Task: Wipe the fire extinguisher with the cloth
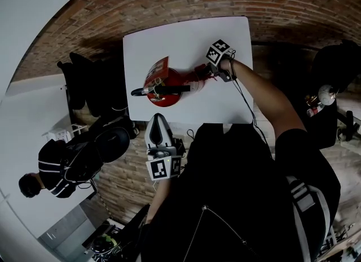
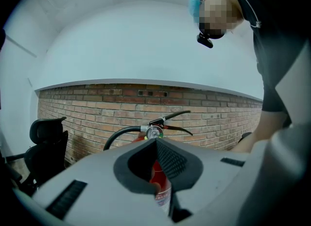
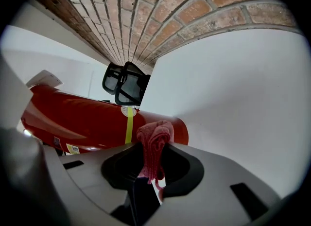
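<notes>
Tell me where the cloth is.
In the right gripper view, the cloth is pinched in the right gripper, close by the fire extinguisher and its red body.

The fire extinguisher (image 3: 87, 118) is glossy metal, the cloth (image 3: 154, 142) nubbly terry, the table (image 3: 233, 98) smooth matt white.

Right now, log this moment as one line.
right hand-held gripper: shut on cloth | cloth by fire extinguisher | left hand-held gripper: shut, empty
</notes>
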Motion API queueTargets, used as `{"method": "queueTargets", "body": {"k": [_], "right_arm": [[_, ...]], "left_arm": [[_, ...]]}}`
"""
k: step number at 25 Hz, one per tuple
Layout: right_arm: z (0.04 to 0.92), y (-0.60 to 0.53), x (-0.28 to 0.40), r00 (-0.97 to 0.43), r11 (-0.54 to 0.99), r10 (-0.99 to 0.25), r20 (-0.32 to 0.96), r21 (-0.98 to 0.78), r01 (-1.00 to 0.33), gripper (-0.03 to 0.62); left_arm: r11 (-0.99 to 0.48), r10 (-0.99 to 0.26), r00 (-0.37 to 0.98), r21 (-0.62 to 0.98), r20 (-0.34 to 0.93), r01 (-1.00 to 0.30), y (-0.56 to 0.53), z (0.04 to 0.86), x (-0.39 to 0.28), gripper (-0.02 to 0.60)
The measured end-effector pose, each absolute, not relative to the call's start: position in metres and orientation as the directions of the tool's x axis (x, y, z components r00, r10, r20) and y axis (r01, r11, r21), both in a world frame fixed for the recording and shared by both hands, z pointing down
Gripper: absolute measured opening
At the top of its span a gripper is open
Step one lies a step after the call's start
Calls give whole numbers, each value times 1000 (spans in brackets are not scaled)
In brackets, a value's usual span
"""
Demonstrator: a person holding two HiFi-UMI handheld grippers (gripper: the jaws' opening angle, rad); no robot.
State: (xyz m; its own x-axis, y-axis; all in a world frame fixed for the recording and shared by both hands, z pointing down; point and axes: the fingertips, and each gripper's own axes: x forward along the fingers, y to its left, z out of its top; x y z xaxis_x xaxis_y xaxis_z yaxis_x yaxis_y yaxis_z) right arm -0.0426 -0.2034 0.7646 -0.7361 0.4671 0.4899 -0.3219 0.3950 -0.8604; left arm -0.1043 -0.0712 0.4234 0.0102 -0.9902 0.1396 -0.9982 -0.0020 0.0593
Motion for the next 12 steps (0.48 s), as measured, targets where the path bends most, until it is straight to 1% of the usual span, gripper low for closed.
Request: {"method": "queueTargets", "body": {"k": [7,12], "right_arm": [[743,-201,-40,-746,398,465,477,-865,-305,106],[728,-201,-40,-751,407,463,471,-866,-292,106]], "left_arm": [[2,-990,8,67,139,-998,-71,418,-100,11],[-15,-994,21,58,109,-998,-71,413,-99,11]]}}
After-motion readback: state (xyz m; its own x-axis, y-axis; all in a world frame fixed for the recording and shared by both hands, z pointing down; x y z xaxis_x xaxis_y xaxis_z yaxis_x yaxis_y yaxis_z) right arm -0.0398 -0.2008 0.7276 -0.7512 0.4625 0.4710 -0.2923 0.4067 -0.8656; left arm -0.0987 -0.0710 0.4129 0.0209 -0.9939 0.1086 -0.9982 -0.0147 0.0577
